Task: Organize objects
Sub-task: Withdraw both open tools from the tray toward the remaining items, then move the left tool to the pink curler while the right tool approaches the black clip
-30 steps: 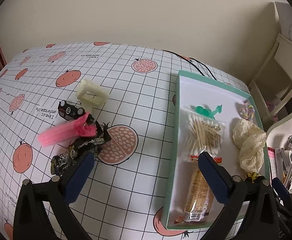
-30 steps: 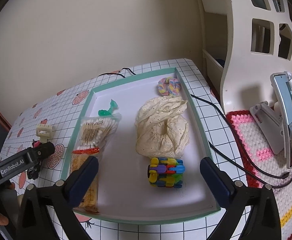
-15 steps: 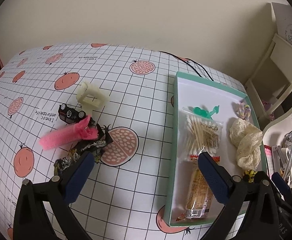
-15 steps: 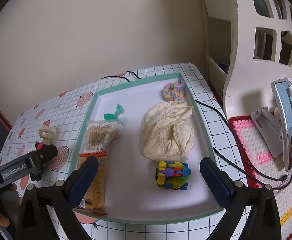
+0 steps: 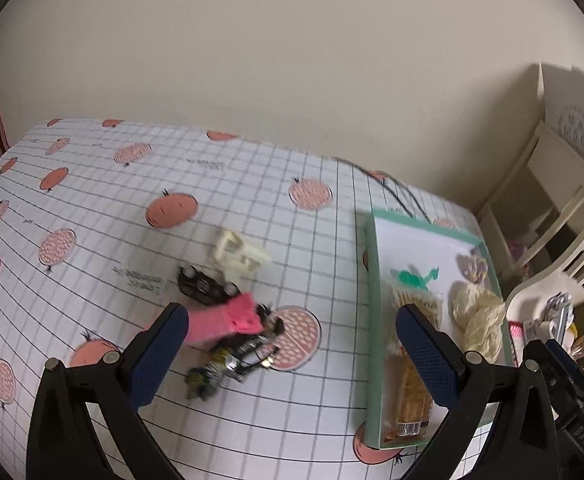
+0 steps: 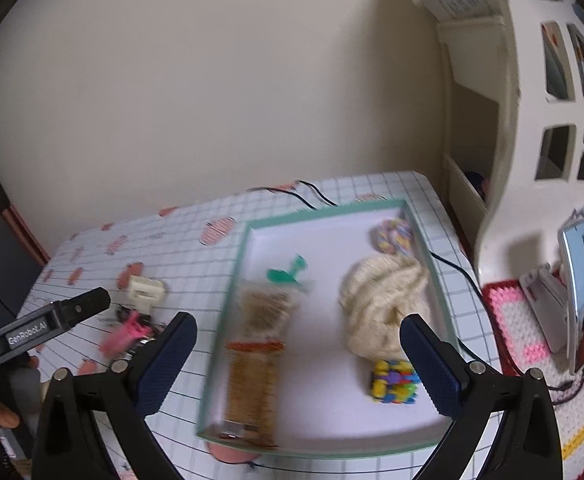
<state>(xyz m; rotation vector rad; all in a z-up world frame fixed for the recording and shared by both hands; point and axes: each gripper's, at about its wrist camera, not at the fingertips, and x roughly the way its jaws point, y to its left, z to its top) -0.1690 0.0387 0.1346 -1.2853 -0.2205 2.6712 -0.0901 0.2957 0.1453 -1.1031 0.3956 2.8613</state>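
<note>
On the table (image 5: pixel 252 184) with the grid-and-fruit cloth, a green-rimmed tray (image 6: pixel 323 450) sits to the right, already holding a cream cloth (image 6: pixel 383 304), a snack pack (image 6: pixel 254 384), cotton swabs (image 6: pixel 266 306), a colourful block toy (image 6: pixel 393 382), a green clip (image 6: pixel 286 274) and a scrunchie (image 6: pixel 391 236). Left of the tray there's a loose pile: pink comb (image 5: pixel 222 320), cream clip (image 5: pixel 240 256), toy car (image 5: pixel 204 286) and wrappers (image 5: pixel 228 364), all bunched close together. The left gripper (image 5: pixel 292 354) and right gripper (image 6: pixel 297 364) both have fingers spread wide, holding nothing.
</note>
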